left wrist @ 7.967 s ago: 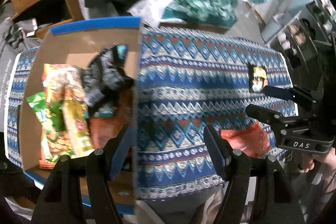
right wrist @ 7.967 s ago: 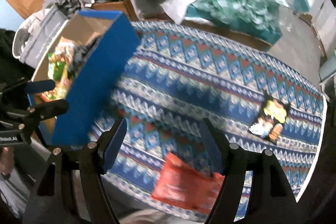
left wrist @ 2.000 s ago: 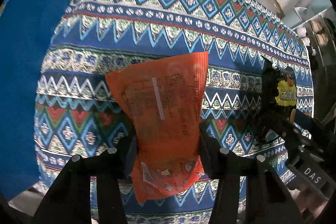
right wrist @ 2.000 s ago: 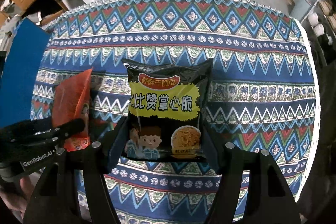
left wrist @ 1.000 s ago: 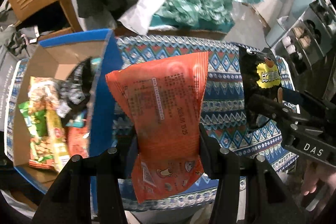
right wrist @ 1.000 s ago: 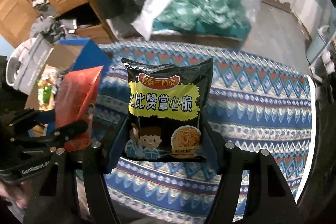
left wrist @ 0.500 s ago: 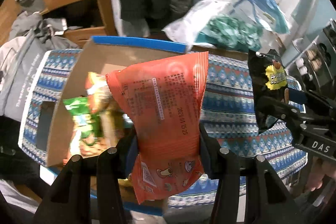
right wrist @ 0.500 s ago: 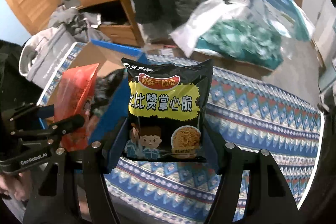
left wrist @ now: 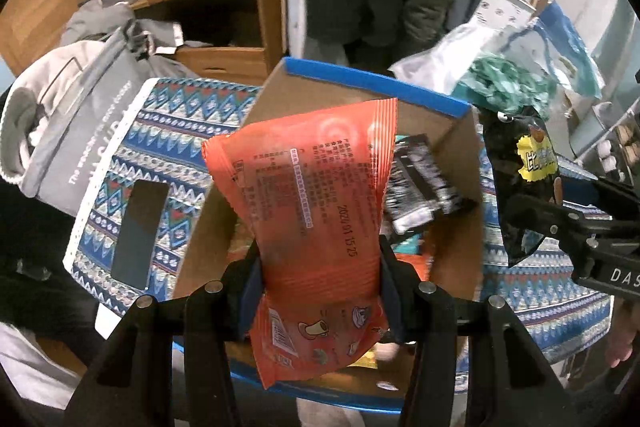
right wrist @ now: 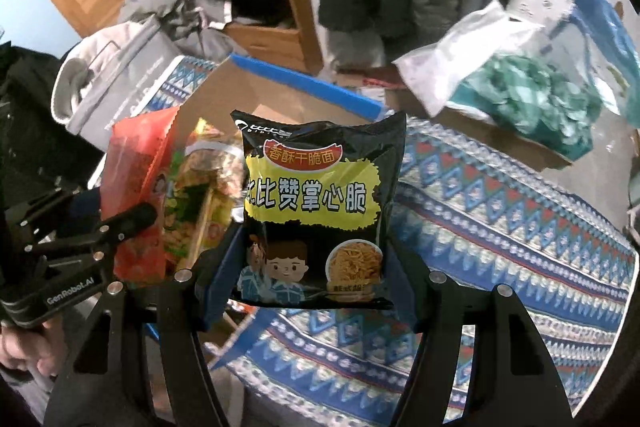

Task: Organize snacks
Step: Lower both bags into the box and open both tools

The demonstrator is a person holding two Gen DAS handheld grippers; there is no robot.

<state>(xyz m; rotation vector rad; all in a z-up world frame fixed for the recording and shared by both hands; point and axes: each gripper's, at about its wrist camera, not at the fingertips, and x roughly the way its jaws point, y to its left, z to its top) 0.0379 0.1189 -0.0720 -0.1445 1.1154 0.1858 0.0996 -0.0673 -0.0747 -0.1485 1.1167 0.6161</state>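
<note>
Far left: grey fabric tote bag point(left wrist: 76, 115) slumped at the edge of the counter point(left wrist: 120, 163), which wears a blue zigzag-patterned cloth.

Left gripper point(left wrist: 320, 275): jaws closed on the lower third of the flat orange foil snack packet point(left wrist: 308, 203), long axis upright, running away from the camera. It hangs directly over the open blue-rimmed cardboard box point(left wrist: 372, 79). Box already holds several packets, including a yellow-green one point(right wrist: 200, 195).

Right gripper point(right wrist: 312, 279): jaws clamped on the bottom edge of the black-and-yellow noodle snack bag point(right wrist: 320, 211), also upright. From this wrist the box lies forward and to the left; the bag looks to be over the box's near right edge, though the fisheye makes that hard to fix.

Judgement: left is the nearer hand and already above the opening, so the orange packet goes in first; the black bag needs a shift leftward before release.
</note>
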